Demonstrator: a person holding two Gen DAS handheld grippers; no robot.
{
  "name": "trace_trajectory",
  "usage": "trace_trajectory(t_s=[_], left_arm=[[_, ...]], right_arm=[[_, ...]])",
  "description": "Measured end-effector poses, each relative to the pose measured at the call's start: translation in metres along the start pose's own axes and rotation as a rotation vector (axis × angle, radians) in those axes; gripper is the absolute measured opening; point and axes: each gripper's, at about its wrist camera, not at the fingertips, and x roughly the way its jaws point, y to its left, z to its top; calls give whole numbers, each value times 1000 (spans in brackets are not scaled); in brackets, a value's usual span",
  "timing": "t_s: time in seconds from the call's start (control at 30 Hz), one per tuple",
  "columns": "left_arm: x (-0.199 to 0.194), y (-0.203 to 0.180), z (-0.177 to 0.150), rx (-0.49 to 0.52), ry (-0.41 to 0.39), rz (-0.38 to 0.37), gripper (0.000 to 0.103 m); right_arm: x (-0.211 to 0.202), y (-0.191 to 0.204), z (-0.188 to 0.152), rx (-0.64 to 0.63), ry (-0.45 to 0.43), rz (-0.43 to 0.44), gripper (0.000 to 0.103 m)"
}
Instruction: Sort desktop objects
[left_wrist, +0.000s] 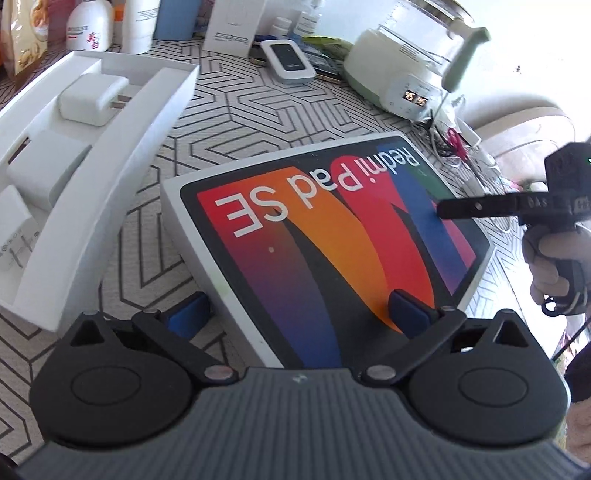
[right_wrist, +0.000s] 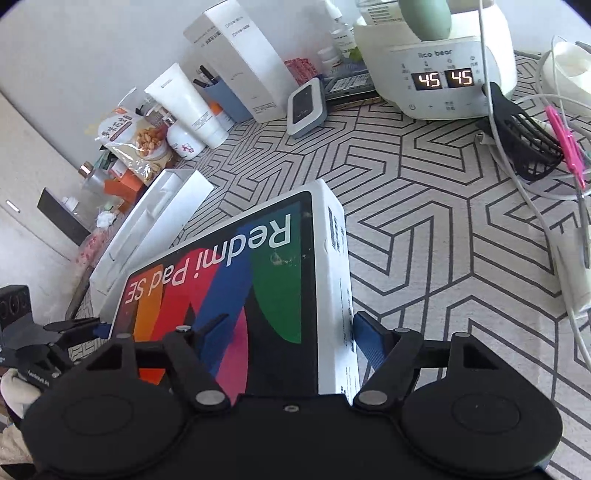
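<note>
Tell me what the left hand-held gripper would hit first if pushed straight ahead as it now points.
The left hand-held gripper already straddles a corner of the Redmi Pad SE box, so it would likely meet the box at once. Depth is unclear.

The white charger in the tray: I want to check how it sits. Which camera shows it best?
The left wrist view. There the white charger lies in the open white tray, its prongs visible. In the right wrist view the tray is seen edge-on past the Redmi Pad SE box, and the charger is hidden.
</note>
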Motion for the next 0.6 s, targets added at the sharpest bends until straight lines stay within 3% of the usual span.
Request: trace_trajectory(t_s=[0.2,0.6], left_arm=[[-13,-13,3,85,-93,61,103],[-40,-9,6,89,-141,74,103]], right_arm=[[-16,12,0,-17,-47,-21,77],[-32,44,6,-46,-89,-46,76]])
